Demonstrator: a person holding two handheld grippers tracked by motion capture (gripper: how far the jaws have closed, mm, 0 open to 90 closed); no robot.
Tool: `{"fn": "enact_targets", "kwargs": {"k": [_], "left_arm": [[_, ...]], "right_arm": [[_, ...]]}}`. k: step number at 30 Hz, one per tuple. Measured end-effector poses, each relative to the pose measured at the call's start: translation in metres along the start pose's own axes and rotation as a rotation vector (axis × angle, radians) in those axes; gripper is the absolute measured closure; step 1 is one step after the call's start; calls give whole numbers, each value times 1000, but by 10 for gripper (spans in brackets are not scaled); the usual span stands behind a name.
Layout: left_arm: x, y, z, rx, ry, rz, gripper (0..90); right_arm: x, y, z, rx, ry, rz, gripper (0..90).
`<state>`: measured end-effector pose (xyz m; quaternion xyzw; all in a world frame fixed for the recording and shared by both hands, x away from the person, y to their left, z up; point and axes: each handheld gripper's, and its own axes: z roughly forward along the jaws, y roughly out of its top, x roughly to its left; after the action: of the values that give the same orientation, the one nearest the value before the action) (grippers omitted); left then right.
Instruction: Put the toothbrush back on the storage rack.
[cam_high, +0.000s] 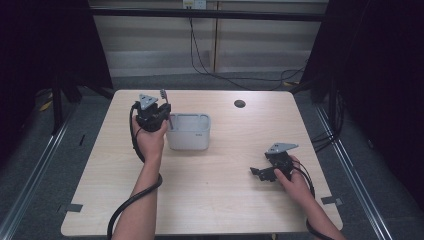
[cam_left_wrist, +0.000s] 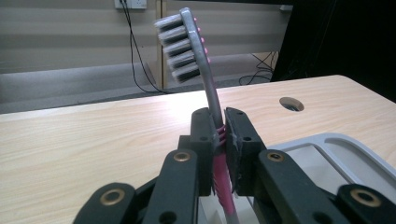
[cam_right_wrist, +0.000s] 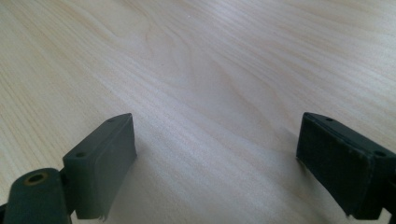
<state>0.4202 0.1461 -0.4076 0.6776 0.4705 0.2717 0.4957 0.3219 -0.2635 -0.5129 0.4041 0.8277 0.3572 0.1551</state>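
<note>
Left gripper (cam_high: 159, 111) clenched on toothbrush (cam_left_wrist: 205, 79), handle upright, bristles up, at left rim of grey holder (cam_high: 190, 132); right gripper (cam_high: 261, 172) released, well apart.

toothbrush (cam_left_wrist: 205, 70): handle end cut off at bottom edge | grey bin (cam_left_wrist: 345, 154): cropped at right | bin label (cam_high: 199, 134): too small to read
</note>
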Motion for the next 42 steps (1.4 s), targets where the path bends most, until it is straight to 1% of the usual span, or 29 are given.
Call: {"fn": "enact_targets", "kwargs": {"k": [17, 24, 28, 31, 34, 42], "left_arm": [[-3, -7, -3, 6, -3, 1, 822], [-6, -10, -5, 14, -1, 19, 822], [-5, -12, -7, 17, 2, 23, 822], [-6, -13, -7, 12, 2, 15, 821], [-5, -12, -9, 15, 2, 23, 821], [-3, -11, -12, 16, 4, 24, 821]], "right_arm": [[0, 0, 0, 0, 0, 0, 113], [0, 0, 0, -1, 0, -1, 113], [0, 0, 0, -1, 0, -1, 113], [0, 0, 0, 0, 0, 0, 113], [0, 0, 0, -1, 1, 0, 113], [0, 0, 0, 0, 0, 0, 112]]}}
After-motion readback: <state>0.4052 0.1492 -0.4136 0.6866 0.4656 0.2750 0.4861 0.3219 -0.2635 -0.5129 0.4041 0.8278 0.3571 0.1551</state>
